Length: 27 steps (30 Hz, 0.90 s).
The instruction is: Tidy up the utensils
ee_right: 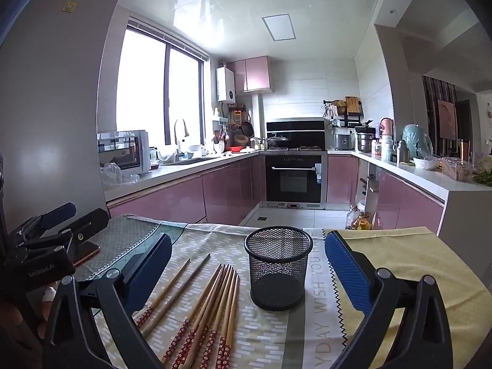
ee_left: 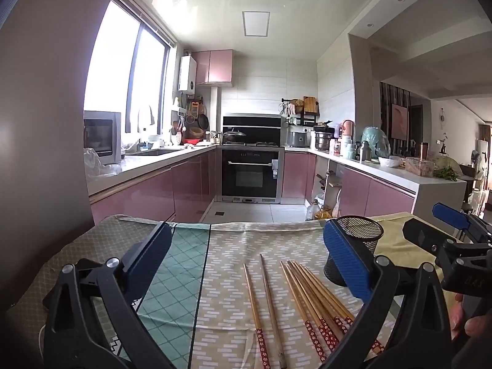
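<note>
Plainly nothing has been picked up yet. Farthest left, over the green-checked part of the tablecloth (ee_left: 172, 279), the left gripper (ee_left: 246, 264) hangs with its jaws spread wide and nothing between the pads, angled slightly downward toward the table. Ahead of it lie two separate chopsticks (ee_left: 261, 301), side by side and a little apart, with their patterned red ends toward the camera. Just to their right is the main bundle of chopsticks (ee_right: 209, 310), fanned slightly but lying close together, tips pointing toward the kitchen, which seems a handy lie for gripping several at once near the middle. Right of the bundle stands the black mesh holder (ee_right: 278, 272), upright and empty, its open mouth up, presumably the place where the chopsticks belong. The right gripper (ee_right: 249, 264) frames that holder, jaws likewise fully released and gripping nothing, so either hand could begin.
</note>
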{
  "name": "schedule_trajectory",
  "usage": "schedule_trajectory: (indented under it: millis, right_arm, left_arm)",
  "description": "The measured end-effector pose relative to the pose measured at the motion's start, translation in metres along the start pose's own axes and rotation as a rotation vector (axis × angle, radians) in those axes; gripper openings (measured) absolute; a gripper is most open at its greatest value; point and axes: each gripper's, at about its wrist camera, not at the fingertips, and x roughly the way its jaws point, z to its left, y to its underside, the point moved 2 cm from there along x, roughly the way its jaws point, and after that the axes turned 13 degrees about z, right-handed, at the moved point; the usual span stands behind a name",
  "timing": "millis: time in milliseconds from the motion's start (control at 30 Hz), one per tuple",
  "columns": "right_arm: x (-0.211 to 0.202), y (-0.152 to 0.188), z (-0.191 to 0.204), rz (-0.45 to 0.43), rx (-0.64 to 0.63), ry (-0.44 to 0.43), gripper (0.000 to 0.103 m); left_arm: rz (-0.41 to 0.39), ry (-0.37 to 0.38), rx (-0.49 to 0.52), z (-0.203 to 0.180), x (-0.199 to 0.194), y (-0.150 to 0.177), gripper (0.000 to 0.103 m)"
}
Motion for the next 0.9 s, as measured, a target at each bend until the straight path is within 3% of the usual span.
schedule_trajectory:
  millis: [900]
  right_arm:
    - [-0.0019, 0.0009, -0.0016, 0.000, 0.001, -0.011, 0.097]
  left_arm:
    - [0.002, -0.008, -0.011, 0.0012, -0.0044, 0.0001, 0.097]
